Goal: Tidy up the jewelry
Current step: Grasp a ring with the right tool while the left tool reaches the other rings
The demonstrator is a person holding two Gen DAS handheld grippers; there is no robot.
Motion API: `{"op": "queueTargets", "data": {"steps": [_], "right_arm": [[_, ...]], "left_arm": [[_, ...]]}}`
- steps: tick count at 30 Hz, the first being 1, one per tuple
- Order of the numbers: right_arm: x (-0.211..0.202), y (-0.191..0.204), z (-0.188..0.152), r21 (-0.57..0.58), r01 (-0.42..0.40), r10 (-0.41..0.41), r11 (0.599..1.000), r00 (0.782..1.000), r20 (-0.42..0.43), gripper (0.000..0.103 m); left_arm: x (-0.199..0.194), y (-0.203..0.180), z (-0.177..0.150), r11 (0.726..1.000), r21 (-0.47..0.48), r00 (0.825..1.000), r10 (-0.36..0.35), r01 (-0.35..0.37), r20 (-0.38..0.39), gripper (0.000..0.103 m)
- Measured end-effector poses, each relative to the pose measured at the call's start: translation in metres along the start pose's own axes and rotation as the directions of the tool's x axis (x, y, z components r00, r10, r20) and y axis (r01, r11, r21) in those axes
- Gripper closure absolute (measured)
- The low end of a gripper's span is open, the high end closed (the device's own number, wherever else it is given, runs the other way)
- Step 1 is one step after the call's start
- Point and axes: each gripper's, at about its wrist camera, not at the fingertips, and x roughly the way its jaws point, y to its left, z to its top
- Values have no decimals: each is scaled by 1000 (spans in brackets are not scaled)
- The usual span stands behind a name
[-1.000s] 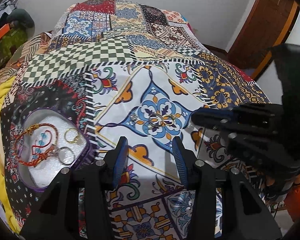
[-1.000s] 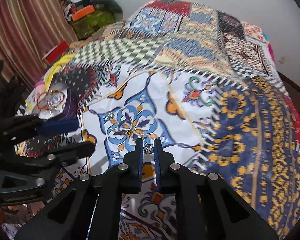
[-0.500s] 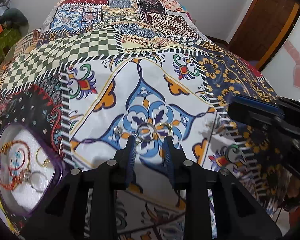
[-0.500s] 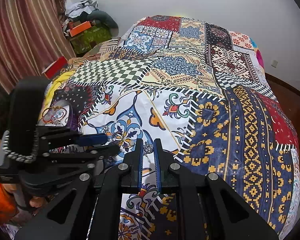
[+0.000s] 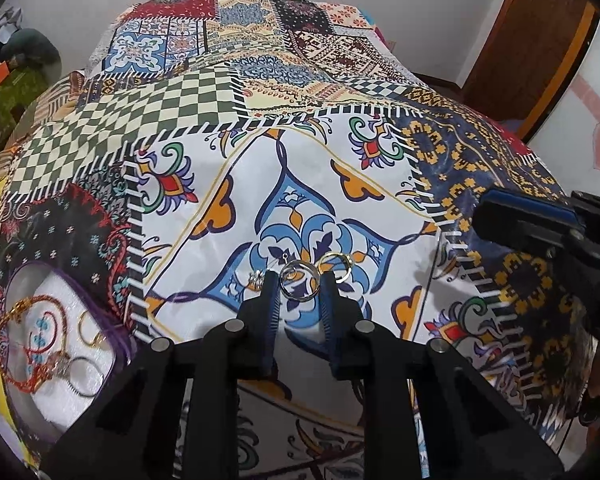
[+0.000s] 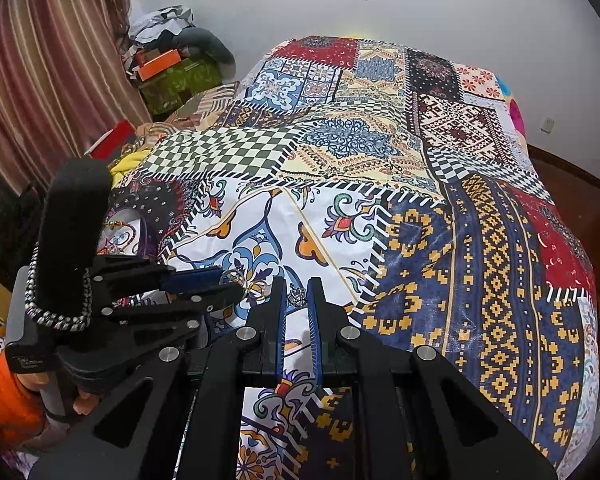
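Now | left gripper [image 5: 299,289] fingers narrow around thin silver hoop [image 5: 299,284] | right gripper [image 6: 297,297] pinching small ornate silver charm [image 6: 297,295]

Both wrist views look down close, sharing the bedspread [image 5: 300,184].

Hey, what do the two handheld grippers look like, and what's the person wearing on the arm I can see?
Both are matte black plastic. The left gripper and right gripper each have two flat fingers with ribbed blue pads and round silver bolts on angular black linkages. In the right wrist view, the left one has a thick black handle wrapped by a black-and-white braided cord. An orange sleeve shows below it.
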Motion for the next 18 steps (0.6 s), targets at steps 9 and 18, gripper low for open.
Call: {"op": "queueTargets", "data": {"steps": [9, 18], "right_arm": [[-15, 18, 11, -25, -3, 4, 1000, 999, 39, 94], [-22, 55, 28, -70, -39, 45, 997, 996, 83, 94]], "left_arm": [[-50, 12, -9, 1000, -18, 996, 13, -11, 85, 83], [-111, 38, -14, 997, -68, 978, 51, -38, 202, 83]]}}
